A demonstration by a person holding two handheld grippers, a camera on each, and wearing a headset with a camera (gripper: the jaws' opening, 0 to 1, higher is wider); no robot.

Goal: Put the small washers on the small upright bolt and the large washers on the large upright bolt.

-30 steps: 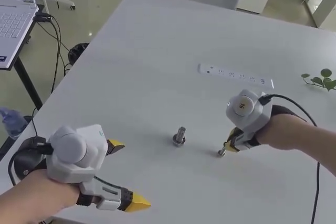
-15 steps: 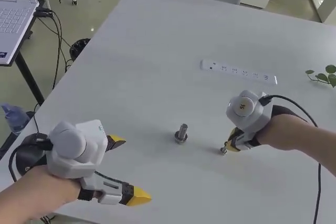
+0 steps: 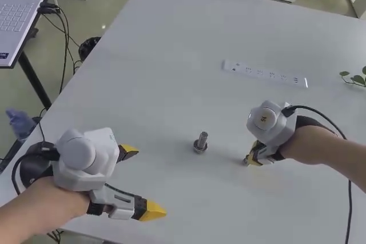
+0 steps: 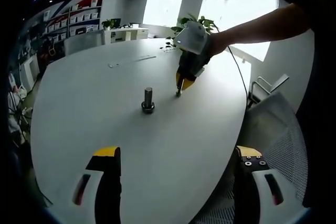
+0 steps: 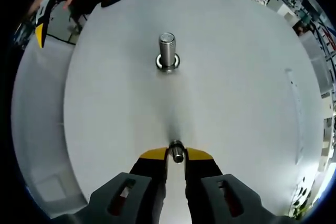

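Note:
The large bolt (image 3: 200, 142) stands upright mid-table with a wider ring at its base; it also shows as the large bolt (image 5: 167, 51) and the large bolt (image 4: 148, 99). My right gripper (image 3: 250, 161) is shut on the small bolt (image 5: 177, 153), which stands on the table to the right of the large one. From the left gripper view, the right gripper (image 4: 181, 83) points down at the small bolt (image 4: 178, 93). My left gripper (image 3: 140, 182) hovers open near the table's front left, with nothing between its fingers; the left gripper (image 4: 176, 153) faces the large bolt.
A white power strip (image 3: 264, 74) lies at the back right, with a plant sprig (image 3: 355, 78) beyond it. A laptop (image 3: 14, 15) sits on a side desk to the left, cables below. The white table's (image 3: 160, 55) left edge runs diagonally.

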